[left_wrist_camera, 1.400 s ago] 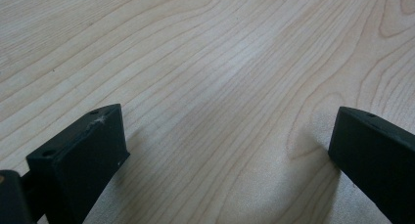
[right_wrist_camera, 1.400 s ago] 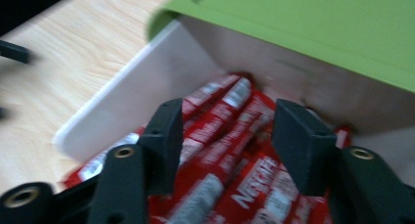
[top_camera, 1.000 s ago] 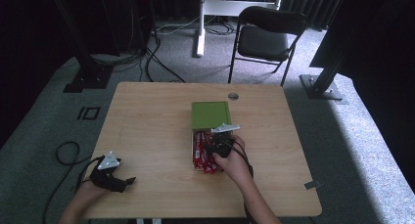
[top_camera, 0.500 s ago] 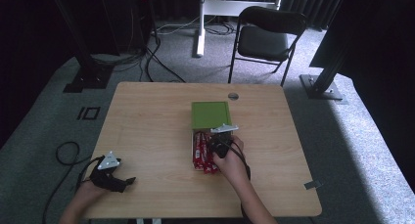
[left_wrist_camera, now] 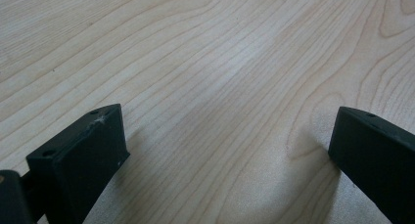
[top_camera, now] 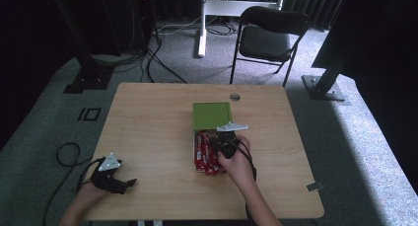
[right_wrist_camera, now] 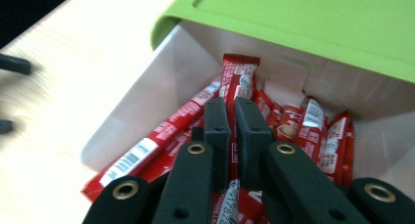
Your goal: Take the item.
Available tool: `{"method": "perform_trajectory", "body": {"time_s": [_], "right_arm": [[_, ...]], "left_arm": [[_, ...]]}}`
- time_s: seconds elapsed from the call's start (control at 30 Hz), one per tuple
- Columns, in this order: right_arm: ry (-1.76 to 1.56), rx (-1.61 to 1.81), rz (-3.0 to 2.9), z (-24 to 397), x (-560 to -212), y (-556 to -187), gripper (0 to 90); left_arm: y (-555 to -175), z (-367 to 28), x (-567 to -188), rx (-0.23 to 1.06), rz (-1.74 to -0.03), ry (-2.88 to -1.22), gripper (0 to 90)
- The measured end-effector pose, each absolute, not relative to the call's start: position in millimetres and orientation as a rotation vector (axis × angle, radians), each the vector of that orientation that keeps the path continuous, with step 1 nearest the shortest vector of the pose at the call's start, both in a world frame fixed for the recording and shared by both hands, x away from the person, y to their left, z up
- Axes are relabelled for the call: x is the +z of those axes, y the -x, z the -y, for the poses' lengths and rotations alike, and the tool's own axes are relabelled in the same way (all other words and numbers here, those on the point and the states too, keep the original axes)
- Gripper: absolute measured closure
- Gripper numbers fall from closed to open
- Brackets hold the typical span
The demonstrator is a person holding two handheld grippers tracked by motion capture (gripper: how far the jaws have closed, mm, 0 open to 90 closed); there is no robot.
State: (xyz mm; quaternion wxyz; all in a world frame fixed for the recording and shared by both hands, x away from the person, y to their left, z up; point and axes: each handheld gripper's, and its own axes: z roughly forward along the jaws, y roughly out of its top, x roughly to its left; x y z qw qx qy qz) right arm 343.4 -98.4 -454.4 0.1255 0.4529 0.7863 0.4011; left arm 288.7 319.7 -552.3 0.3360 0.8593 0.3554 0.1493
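The right hand-held gripper (right_wrist_camera: 232, 131) is clamped on one red snack bar (right_wrist_camera: 238, 82) inside the white box (right_wrist_camera: 147, 82) at mid-bench, its green lid (top_camera: 212, 115) slid back for access, while the left hand-held gripper (left_wrist_camera: 222, 150) rests open on the bench (top_camera: 148, 132), clear of the work.

We've got a light wooden table (top_camera: 148, 137) sitting on grey carpet (top_camera: 369, 152). There's a small round dark thing (top_camera: 234, 96) set into the tabletop near its far edge, can't tell what it is. Past the far side we see a black folding chair (top_camera: 268, 38), a white post (top_camera: 201, 23) left of it, and black cables (top_camera: 157, 53) snaking over the floor at far left.
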Motion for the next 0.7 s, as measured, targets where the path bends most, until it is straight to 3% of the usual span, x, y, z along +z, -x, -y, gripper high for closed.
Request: {"method": "perform_trajectory", "body": {"time_s": [0.7], "right_arm": [[-1.237,1.328,-2.272,125,-425,-303,85.4]], "left_arm": [[-289,-320,-552,0.387,-0.929,-2.238,1.5]]}}
